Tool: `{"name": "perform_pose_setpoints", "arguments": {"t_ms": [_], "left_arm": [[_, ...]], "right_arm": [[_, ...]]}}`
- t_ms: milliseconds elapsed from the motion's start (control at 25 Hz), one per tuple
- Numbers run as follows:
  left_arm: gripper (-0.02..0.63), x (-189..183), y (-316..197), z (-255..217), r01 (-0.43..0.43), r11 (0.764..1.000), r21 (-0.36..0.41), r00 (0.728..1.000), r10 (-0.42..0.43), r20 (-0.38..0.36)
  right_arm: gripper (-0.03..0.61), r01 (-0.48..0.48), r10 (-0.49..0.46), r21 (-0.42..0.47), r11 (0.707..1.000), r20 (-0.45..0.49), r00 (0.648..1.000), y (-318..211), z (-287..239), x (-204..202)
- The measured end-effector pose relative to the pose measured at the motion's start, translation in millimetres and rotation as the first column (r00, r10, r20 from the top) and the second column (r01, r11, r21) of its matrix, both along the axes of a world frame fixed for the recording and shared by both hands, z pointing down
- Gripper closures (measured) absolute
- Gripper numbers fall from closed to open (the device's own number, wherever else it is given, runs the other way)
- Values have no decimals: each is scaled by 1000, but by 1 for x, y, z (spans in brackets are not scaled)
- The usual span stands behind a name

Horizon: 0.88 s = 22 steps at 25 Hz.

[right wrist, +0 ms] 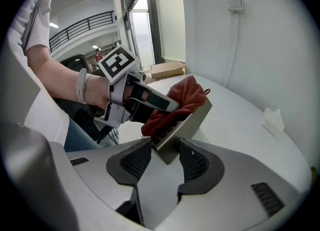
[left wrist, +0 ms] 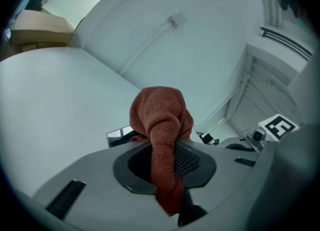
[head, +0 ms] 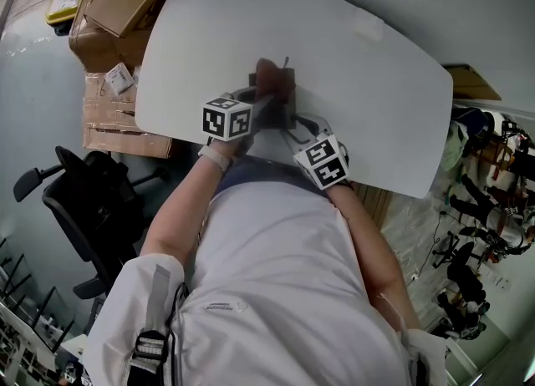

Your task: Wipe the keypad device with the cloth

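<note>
Keypad device [right wrist: 192,120]: being clamped by its lower corner between the pads of the right gripper [right wrist: 165,150], one pad pressing against the keyed face and the other against the plain grey side. Tilting up and away from that gripper's camera, showing rows of dark keys along the upper face. Sitting over the near part of the white table [head: 334,58], close in front of the person's torso; touching the tabletop or not, impossible to tell. Cloth [right wrist: 182,97], rust-red and nubbly: bunching over the far end of the keyed face and resting on it, covering the keys there. Being pinched by the left gripper [left wrist: 164,150], jaws pressing together on a fold of it, with a tail of cloth trailing down between the pads and the bulk mounding up beyond the fingertips. Reaching in from the person's left, with the left hand [right wrist: 100,92] wrapping the handle and a white band [right wrist: 81,86] circling the wrist. Angling toward the right gripper, almost tip to tip over the device. Lying farther out on the table, well apart from the device: a small white folded scrap [right wrist: 274,120]. Standing on the floor to the left of the table: cardboard boxes [head: 125,0] and a black office chair [head: 84,200].
</note>
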<state>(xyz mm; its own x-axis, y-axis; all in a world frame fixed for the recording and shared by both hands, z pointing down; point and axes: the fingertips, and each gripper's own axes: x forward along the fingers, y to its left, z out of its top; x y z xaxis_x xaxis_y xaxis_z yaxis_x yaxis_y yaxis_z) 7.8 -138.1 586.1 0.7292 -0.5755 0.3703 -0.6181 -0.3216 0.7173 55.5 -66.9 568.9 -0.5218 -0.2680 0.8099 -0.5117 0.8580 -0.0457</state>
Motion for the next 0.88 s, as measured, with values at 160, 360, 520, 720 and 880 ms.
{"name": "perform_pose_setpoints", "arguments": {"t_ms": [160, 360, 520, 720, 880], "left_arm": [[532, -10, 0, 10, 18, 1000, -21, 1000, -18, 11], [532, -21, 1, 23, 55, 997, -55, 998, -54, 8], [532, -29, 3, 32, 66, 995, -71, 997, -64, 30], [532, -42, 5, 45, 85, 992, -93, 994, -79, 72], [532, -52, 7, 56, 95, 987, -126, 990, -80, 117]], "right_arm": [[425, 0, 0, 2, 1000, 3, 1000, -1, -1, -1], [425, -4, 4, 7, 1000, 8, 1000, -3, -2, -1], [425, -7, 6, 7, 1000, 7, 1000, -2, -1, 0], [425, -11, 11, 11, 1000, 12, 1000, -2, 0, -1], [425, -17, 17, 4, 1000, 5, 1000, -1, 0, 0]]}}
